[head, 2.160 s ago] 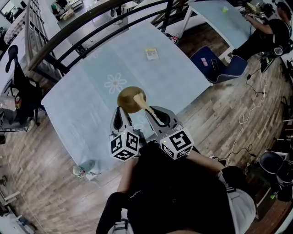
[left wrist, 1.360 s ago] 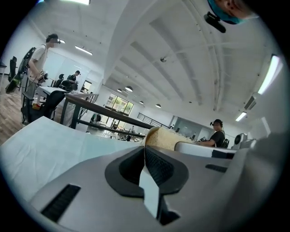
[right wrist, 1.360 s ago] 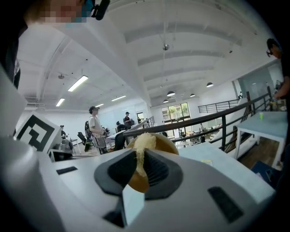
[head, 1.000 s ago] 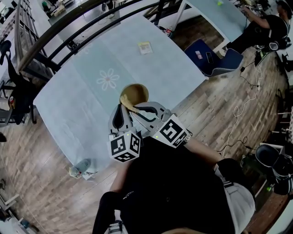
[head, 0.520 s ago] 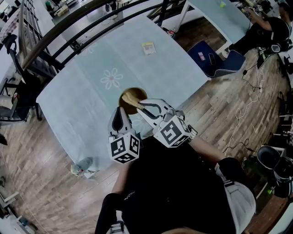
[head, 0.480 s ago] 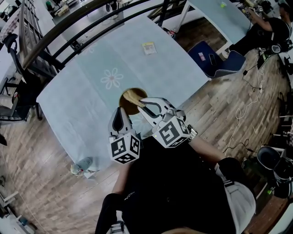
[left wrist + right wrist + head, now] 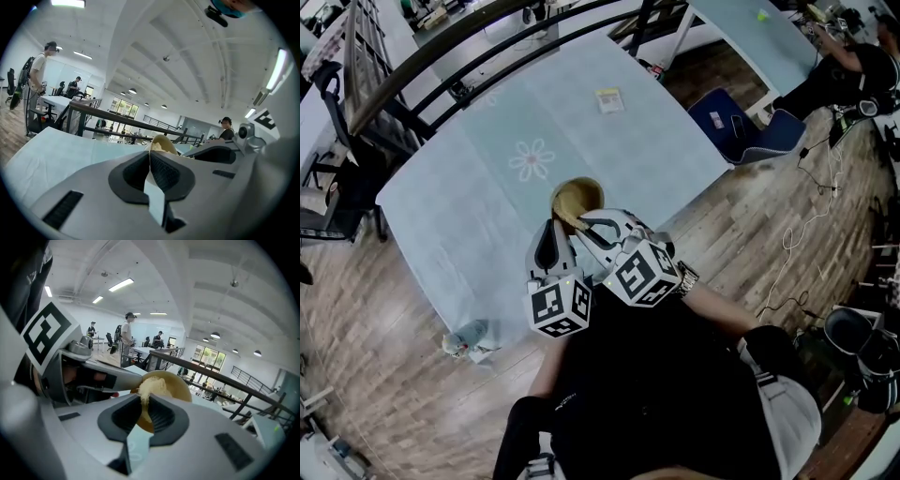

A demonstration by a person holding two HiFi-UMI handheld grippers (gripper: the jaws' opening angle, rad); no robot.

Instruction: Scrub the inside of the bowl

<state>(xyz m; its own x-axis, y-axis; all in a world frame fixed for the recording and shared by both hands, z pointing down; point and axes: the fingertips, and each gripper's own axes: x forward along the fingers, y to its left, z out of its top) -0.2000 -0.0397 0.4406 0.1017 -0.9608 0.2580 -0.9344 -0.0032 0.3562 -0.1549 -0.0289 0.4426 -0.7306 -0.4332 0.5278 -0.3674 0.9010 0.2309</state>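
A tan bowl [image 7: 578, 195] sits on the pale blue table [image 7: 469, 216] near its front edge. My left gripper [image 7: 549, 236] is shut on the bowl's near rim [image 7: 162, 142], which shows between its pads. My right gripper [image 7: 585, 223] is shut on a brush handle, and the pale bristle head [image 7: 563, 213] lies inside the bowl at its near left side. In the right gripper view the bristles [image 7: 149, 386] rest against the bowl's inner wall [image 7: 174, 380], with the left gripper [image 7: 89, 376] close at the left. The two grippers nearly touch.
A small yellow card [image 7: 608, 99] and a printed flower [image 7: 532, 159] lie farther back on the table. A dark railing [image 7: 441, 56] runs behind it. A blue chair [image 7: 741, 127] stands at the right. A crumpled cloth [image 7: 467, 339] lies on the wooden floor.
My right gripper has swung a little left and nearer, drawing the brush head across the bowl toward its near left side. The left gripper has kept its hold on the rim.
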